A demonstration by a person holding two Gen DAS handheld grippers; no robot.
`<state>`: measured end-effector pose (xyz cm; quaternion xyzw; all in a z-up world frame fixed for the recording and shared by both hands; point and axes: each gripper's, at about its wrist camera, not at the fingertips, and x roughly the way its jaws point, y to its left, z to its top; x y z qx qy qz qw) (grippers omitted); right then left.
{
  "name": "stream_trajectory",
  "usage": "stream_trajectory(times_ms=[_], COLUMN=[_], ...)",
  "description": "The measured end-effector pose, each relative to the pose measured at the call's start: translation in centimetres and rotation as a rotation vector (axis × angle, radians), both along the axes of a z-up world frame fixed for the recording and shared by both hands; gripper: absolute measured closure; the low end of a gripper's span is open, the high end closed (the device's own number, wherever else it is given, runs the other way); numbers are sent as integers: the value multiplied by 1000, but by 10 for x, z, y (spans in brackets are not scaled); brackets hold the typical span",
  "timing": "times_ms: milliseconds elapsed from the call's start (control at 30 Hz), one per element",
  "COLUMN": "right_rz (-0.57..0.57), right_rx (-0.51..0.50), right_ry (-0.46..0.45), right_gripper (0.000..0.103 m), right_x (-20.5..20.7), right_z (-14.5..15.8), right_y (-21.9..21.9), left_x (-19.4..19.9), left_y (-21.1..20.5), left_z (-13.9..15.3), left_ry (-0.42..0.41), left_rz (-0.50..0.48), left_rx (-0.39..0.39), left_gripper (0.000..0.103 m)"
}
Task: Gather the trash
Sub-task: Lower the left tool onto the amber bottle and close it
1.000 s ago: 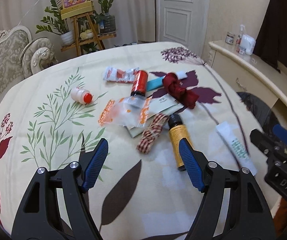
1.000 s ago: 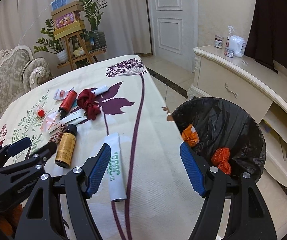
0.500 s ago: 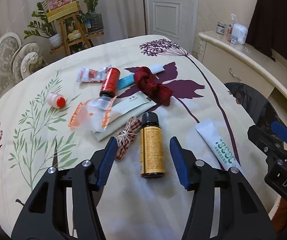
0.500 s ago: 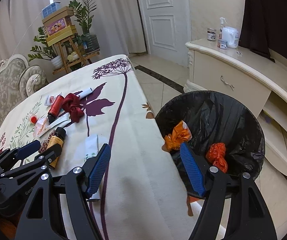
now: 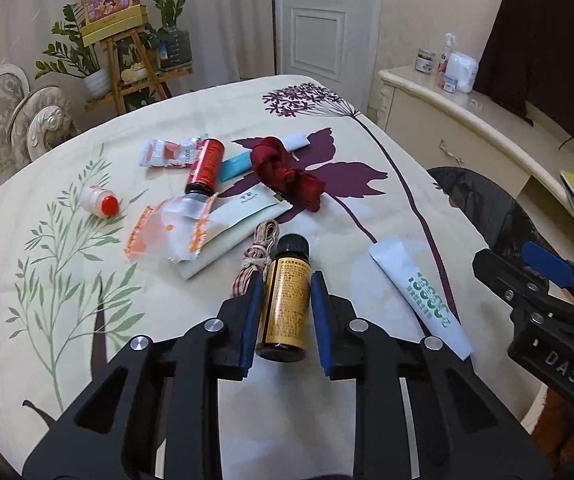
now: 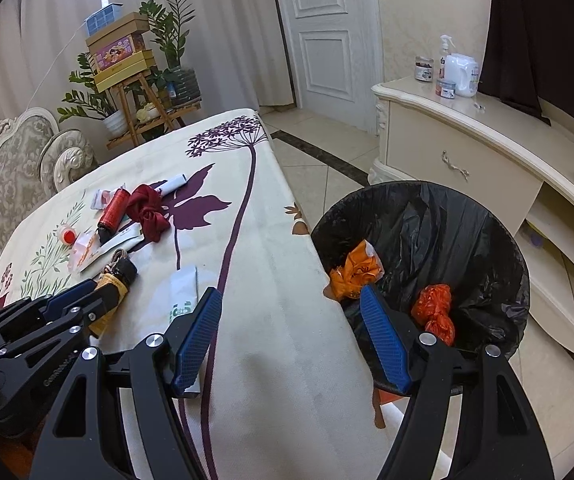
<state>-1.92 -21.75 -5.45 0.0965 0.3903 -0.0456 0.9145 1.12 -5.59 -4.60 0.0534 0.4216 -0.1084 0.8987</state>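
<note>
right gripper body: "DAS" embossed | white tube beside it: green print, unreadable | yellow-label bottle left of tube: fine print, illegible | pale sachet beyond bottle: small text, illegible

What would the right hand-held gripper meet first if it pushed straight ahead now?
Likely the tablecloth edge, or the near rim of the black-lined bin beside it; the open right hand-held gripper straddles both, and depth is unclear.

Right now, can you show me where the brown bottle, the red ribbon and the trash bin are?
brown bottle (image 5: 286, 300), left wrist view, on its yellow label.
red ribbon (image 5: 287, 172), left wrist view, on its knot.
trash bin (image 6: 447, 232), right wrist view, on its black liner.
</note>
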Motion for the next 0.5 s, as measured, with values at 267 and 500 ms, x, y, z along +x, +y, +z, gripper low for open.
stream_trajectory(times_ms=[267,500], right_rz=[29,54], right_rx=[-20,-36], right_ry=[-1,9], right_gripper=[33,33], right_x=[-2,-3], right_z=[3,3], right_y=[18,36], left_x=[-15,-24], left_y=[24,44], left_z=[13,18], left_ry=[-21,-35], left_rz=[14,31], left_rx=[-34,-53], left_gripper=[81,81])
